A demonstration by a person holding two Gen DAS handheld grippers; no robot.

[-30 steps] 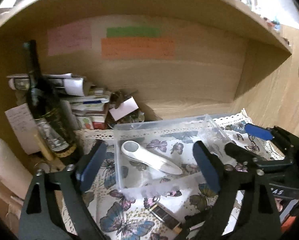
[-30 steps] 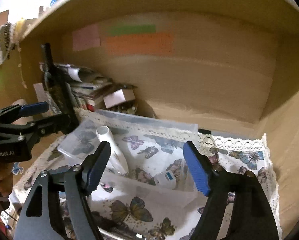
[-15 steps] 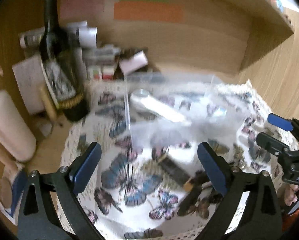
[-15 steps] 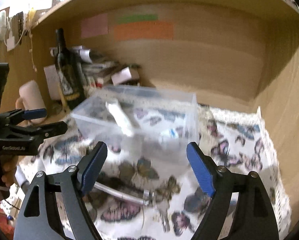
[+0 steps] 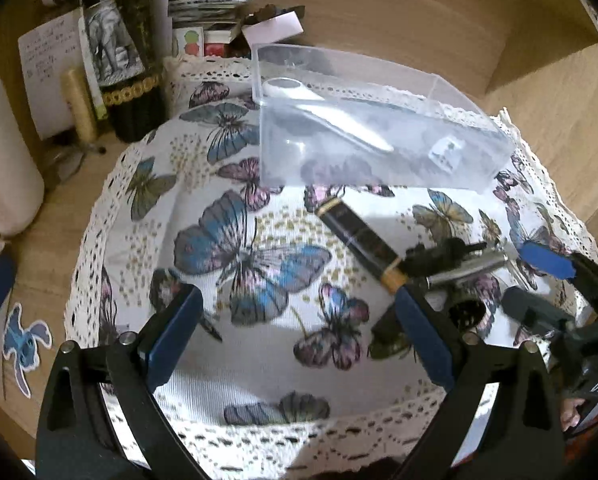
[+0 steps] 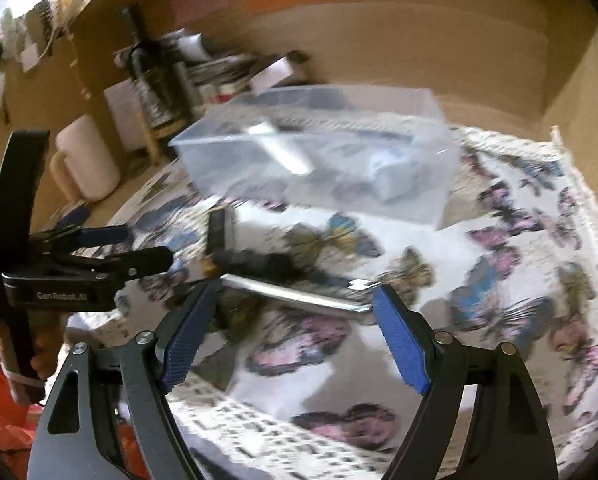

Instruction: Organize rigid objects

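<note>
A clear plastic box (image 5: 371, 136) stands on the butterfly cloth (image 5: 239, 248); it holds a white tube (image 5: 331, 114) and a small white bottle (image 5: 445, 152). The box also shows in the right wrist view (image 6: 323, 152). In front of it lie a black and gold stick (image 5: 359, 240), a black clip-like tool (image 5: 439, 256) and a silver pen-like rod (image 6: 295, 294). My left gripper (image 5: 295, 332) is open and empty above the cloth. My right gripper (image 6: 291, 328) is open and empty, just short of the silver rod.
A dark wine bottle (image 5: 123, 48) stands at the back left beside stacked papers and small boxes (image 5: 211, 20). A cream mug (image 6: 87, 164) sits left of the cloth. Wooden shelf walls close the back and the right side (image 6: 579, 92).
Both grippers have drawn back from the box and tilted down toward the cloth. The loose items in front of the box have come into view. Both stay open.
</note>
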